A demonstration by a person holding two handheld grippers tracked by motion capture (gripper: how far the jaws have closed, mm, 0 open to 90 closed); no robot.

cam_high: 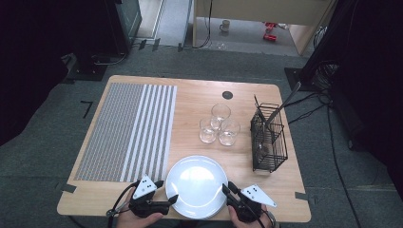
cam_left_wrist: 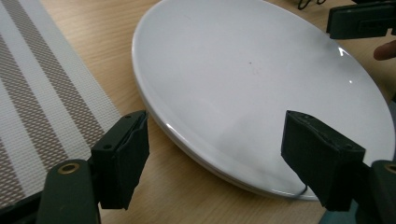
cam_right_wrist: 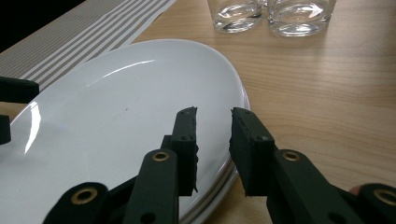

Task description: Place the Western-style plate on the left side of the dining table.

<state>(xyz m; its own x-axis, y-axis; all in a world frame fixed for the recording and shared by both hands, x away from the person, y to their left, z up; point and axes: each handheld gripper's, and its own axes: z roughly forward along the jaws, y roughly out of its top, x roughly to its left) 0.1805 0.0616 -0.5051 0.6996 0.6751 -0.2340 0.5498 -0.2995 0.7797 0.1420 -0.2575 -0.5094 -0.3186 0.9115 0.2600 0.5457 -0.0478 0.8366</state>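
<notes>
Black jaws of both grippers frame the near edge of the plate (cam_high: 196, 185), which serves as the landmark. It is white and lies on the near middle of the wooden table (cam_high: 266, 199); in the right gripper view a second rim shows beneath it, so it looks like the top of a small stack.

Largest of the rest, a striped place mat (cam_high: 127, 133) lies flat just left of the plate, probably where the plate is meant to go. Beyond the plate and to its right stands a black wire basket (cam_high: 269, 137) with cutlery upright in it. Straight beyond the plate, three empty glasses (cam_high: 219, 125) stand clustered together, well apart from it.

The left gripper (cam_high: 168, 190) comes at the plate's near-left rim. Its jaws stand wide, one over the table outside the rim and one over the plate's face, neither pressing on it: open, and holding nothing.

The right gripper (cam_high: 227, 191) meets the near-right rim, with one jaw over the plate and one outside. The gap is narrow and the rim lies between the jaws, but the pads show no contact yet, so I judge it not gripping. Taking the plate from both sides seems the aim.
</notes>
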